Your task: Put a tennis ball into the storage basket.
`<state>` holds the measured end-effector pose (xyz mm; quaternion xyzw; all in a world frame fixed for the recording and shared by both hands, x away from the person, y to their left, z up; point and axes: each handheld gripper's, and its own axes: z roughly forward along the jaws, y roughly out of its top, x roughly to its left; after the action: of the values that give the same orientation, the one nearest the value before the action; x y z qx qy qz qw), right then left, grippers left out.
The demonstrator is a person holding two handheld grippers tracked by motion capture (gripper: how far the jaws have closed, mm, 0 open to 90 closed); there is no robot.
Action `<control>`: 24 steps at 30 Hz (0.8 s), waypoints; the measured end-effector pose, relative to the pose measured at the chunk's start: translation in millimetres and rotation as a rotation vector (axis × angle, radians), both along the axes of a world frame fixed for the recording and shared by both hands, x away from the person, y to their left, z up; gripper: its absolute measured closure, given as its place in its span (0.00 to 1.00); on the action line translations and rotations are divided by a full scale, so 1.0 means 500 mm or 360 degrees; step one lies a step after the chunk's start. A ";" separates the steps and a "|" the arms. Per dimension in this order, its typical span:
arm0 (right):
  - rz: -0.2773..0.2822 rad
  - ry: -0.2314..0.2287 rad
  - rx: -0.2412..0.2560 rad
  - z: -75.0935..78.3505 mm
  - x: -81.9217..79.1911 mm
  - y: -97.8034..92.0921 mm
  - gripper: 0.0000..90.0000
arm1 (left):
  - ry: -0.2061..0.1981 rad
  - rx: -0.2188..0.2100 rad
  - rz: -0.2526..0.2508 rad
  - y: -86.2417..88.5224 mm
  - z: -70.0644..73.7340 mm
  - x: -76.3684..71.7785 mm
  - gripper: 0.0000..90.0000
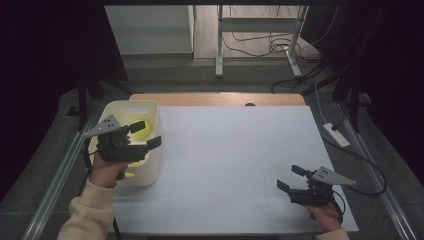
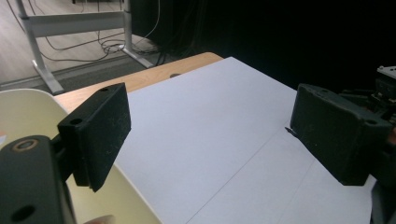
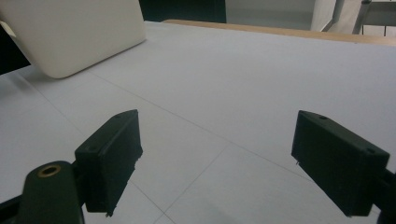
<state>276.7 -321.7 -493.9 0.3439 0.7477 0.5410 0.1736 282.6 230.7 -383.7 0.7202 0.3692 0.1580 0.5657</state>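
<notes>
Both grippers have wide, empty jaws: the left gripper (image 1: 146,134) hangs over the cream bin (image 1: 150,172), the right gripper (image 1: 291,177) well apart from it.

A white sheet (image 1: 235,160) covers most of the table, and its whole middle, from the near edge to the far wooden strip (image 1: 217,98), lies bare and open for passing. The one obstacle is a cream bin (image 1: 152,150) at nine o'clock on the left edge, with the left gripper (image 1: 142,134) hovering open-jawed above its rim. The right gripper (image 1: 291,178) sits at four o'clock, jaws apart, with free sheet all around it.
</notes>
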 end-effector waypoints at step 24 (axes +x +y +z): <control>-0.0001 0.0000 -0.0004 0.000 -0.002 0.000 0.18 | 0.0004 0.0091 -0.0231 -0.095 -0.024 -0.030 0.14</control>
<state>275.6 -321.9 -493.8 0.3439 0.7481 0.5400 0.1743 267.3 183.2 -395.6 0.7612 0.3120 0.1262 0.5543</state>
